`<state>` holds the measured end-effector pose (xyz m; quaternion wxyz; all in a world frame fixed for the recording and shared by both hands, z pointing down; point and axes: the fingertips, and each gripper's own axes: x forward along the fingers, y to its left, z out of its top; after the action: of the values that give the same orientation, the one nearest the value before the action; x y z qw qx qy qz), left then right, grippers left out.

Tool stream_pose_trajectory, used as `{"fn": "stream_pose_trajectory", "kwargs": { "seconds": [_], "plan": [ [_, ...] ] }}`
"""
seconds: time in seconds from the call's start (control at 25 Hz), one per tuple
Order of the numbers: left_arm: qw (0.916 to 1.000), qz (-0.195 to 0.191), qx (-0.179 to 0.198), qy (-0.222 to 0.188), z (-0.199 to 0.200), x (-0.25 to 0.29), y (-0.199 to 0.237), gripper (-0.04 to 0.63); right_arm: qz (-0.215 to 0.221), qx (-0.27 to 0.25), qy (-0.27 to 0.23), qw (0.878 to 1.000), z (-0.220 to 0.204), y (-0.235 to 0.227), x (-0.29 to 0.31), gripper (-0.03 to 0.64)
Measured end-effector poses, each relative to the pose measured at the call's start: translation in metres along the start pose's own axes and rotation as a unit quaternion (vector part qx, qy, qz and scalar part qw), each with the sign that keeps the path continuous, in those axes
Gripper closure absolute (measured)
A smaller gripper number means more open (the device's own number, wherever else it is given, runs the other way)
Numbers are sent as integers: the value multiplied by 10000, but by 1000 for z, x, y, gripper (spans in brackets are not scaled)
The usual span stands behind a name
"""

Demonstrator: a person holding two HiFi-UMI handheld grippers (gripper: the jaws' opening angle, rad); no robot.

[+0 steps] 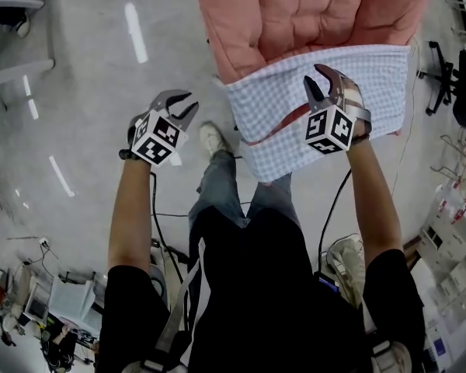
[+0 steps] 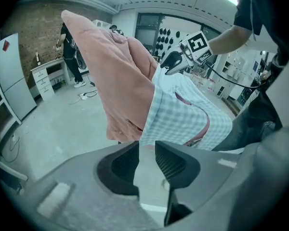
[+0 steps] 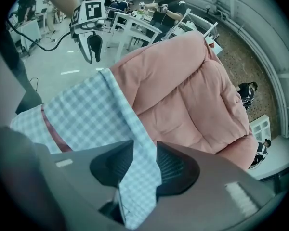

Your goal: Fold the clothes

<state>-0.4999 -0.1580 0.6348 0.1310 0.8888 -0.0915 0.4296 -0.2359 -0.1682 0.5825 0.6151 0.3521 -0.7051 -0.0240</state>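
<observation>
While pinching checked garment [image 1: 273, 113] with right gripper [image 1: 326, 80] — left gripper [image 1: 182, 103] at nine o'clock parted, empty — judged mid-fold; next: regrasp free edge.

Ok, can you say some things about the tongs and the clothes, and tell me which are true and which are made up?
1. The right tongs pinch the checked cloth. True.
2. The left tongs hold the cloth too. False: they are open with nothing between them, off to the side of it.
3. The checked cloth lies over the edge of a pink quilt. True.
4. The cloth has a green stripe. False: the stripe is dark red.
</observation>
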Motion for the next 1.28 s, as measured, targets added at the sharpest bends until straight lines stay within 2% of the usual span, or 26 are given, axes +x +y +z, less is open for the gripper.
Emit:
{"fn": "stream_pose_trajectory", "kwargs": {
  "seconds": [0.12,0.2,0.48,0.56,0.64,0.76,0.92,1.04,1.16,1.28],
  "plan": [
    [9992,-55,406,-14,6,15,-2,452,21,48,3,10000,-7,0,-5,465],
    [9978,-144,643,-13,6,28,-3,445,15,85,35,10000,-11,2,-9,465],
    [9944,-274,1017,82,-5,85,6,419,61,193,91,9998,-24,20,-1,465],
    [9951,-245,957,28,-4,93,7,426,56,128,66,9999,-27,21,1,465],
    [9965,-145,820,-45,0,95,7,582,64,109,52,9999,-33,16,6,463],
    [9989,-43,468,-45,-1,87,1,586,134,48,-13,9999,-46,8,16,449],
    [9992,270,247,-141,0,68,-4,586,273,-449,-85,9986,-58,0,34,430],
    [9991,399,38,-163,-5,66,-4,586,198,-699,-137,9973,-50,-9,43,430],
    [9984,557,-71,-75,-6,59,-10,586,201,-1105,-190,9935,-48,-13,55,426],
    [9959,881,-151,111,-5,39,-13,586,440,-1424,-136,9887,-59,-11,68,397]
  ]
}}
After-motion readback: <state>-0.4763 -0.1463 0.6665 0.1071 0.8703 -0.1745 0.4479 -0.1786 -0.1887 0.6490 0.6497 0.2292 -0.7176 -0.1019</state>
